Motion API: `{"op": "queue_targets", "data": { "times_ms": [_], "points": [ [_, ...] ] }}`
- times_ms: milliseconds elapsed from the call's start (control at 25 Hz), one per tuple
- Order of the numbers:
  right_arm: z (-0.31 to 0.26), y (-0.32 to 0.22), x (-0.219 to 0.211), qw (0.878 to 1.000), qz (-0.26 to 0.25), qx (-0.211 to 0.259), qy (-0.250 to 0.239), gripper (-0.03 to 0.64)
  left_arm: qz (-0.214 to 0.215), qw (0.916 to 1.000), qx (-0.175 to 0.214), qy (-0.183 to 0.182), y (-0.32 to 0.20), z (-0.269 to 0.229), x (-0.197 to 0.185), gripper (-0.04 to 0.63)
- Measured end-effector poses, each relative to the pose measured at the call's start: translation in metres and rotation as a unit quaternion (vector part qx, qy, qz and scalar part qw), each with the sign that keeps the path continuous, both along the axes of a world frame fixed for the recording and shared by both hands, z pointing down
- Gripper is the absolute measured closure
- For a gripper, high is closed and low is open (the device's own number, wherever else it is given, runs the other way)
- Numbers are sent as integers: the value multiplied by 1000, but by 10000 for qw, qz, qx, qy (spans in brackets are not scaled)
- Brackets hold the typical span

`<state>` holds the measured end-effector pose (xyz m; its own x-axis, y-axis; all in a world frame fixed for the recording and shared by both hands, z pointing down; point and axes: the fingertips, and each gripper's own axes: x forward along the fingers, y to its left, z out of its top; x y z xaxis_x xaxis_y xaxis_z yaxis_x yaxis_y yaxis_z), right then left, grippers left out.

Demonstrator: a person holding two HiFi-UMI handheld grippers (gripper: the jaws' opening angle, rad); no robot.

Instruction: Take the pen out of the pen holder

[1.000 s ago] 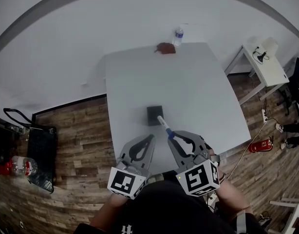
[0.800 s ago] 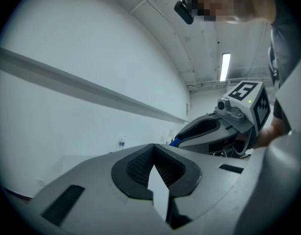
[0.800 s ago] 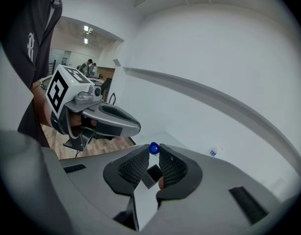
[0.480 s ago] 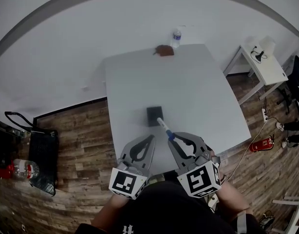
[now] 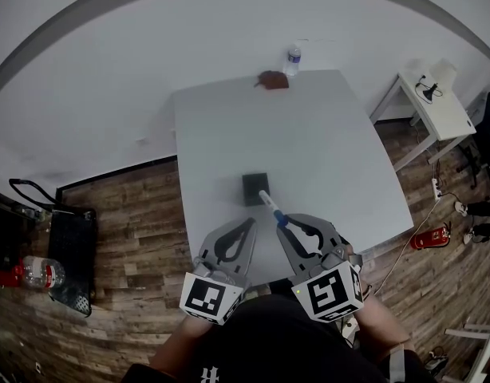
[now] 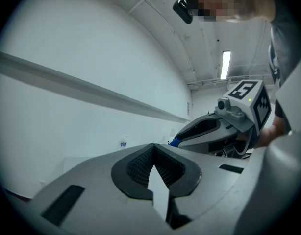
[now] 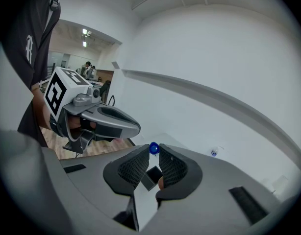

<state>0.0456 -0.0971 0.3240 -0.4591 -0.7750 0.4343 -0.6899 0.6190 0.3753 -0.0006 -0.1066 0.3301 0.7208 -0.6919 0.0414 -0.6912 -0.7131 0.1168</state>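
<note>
A dark square pen holder (image 5: 254, 188) stands on the white table (image 5: 309, 134). The pen (image 5: 269, 205), white with a blue end, slants up from just beside the holder to my right gripper (image 5: 282, 221), which is shut on that end. In the right gripper view the pen's blue end (image 7: 154, 149) shows between the tips of my right gripper (image 7: 154, 153), with the pen holder (image 7: 153, 173) visible below through the gap. My left gripper (image 5: 248, 223) hovers alongside over the table's near edge. It is shut with nothing in it, and its tips meet in the left gripper view (image 6: 153, 149).
A water bottle (image 5: 293, 58) and a brown object (image 5: 270, 79) sit at the table's far edge. To the right stand a small white side table (image 5: 436, 102) and a red fire extinguisher (image 5: 426, 238). On the floor at left are a black bag (image 5: 69, 258) and another bottle (image 5: 39, 271).
</note>
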Motion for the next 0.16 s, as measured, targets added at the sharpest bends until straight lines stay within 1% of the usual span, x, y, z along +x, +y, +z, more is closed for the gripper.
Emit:
{"op": "queue_targets", "data": {
  "times_ms": [160],
  "points": [
    [4,-2,1,10000,-7,-31,-8,549,-14,10000,-24,-19,-1,3,0,588]
  ]
}}
